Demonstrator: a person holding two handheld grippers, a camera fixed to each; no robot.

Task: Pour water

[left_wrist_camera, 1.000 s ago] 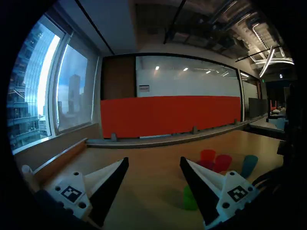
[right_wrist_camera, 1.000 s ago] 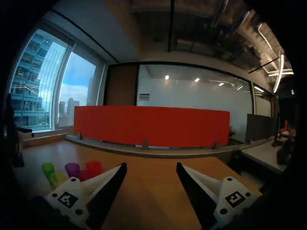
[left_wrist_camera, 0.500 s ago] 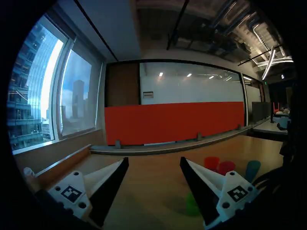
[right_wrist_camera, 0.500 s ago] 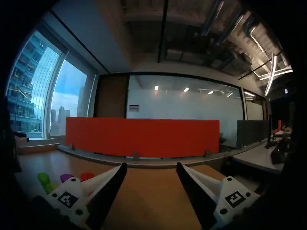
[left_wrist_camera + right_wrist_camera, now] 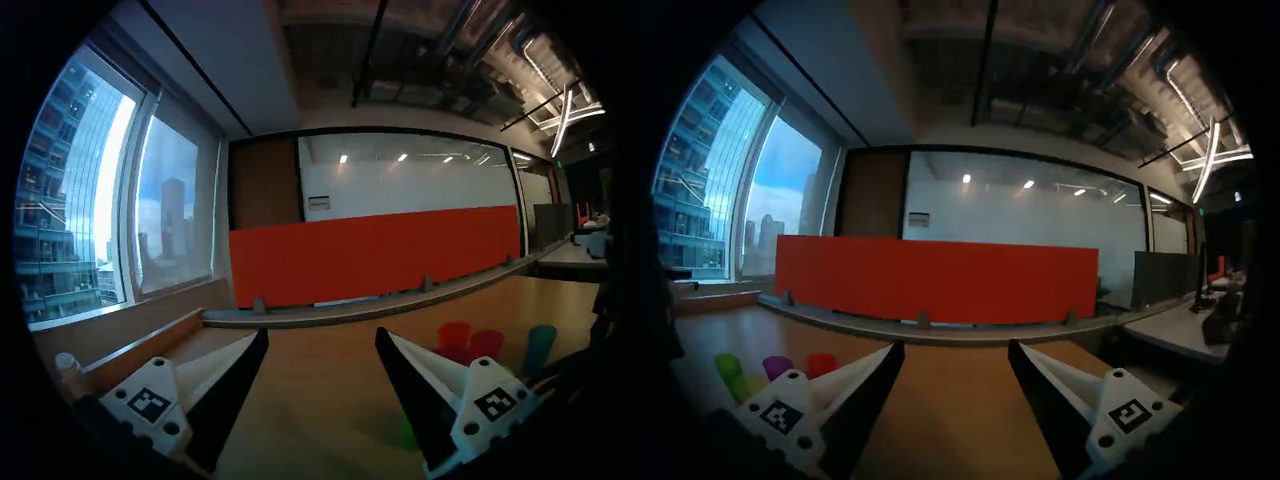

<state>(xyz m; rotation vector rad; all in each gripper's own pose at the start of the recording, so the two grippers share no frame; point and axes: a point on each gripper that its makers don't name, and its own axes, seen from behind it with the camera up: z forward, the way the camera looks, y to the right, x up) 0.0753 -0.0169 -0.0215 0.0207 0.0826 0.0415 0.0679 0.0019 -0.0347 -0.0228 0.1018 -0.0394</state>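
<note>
Big office room. There's a wall of windows down one side and a long orange partition along the far edge of the wooden worktop.

Both tools are up above the worktop, aimed across the room rather than down at anything. The left tool has its fingers spread apart with nothing between them. The right tool is the same, wide apart and empty.

What matters is a little cluster of plastic cups on the worktop. In the left gripper view they sit low on the right, just past that tool's finger: a red cup and a teal cup. In the right gripper view they're low on the left: a green cup and a purple cup.

My guess is these are thin, light tumblers, so slick-walled and easy to tip or squash. I'd pinch one around mid-wall, gently, and go slow once there's water in it.

There's also a small white-capped thing on the ledge by the windows. Might be the bottle, can't tell.
</note>
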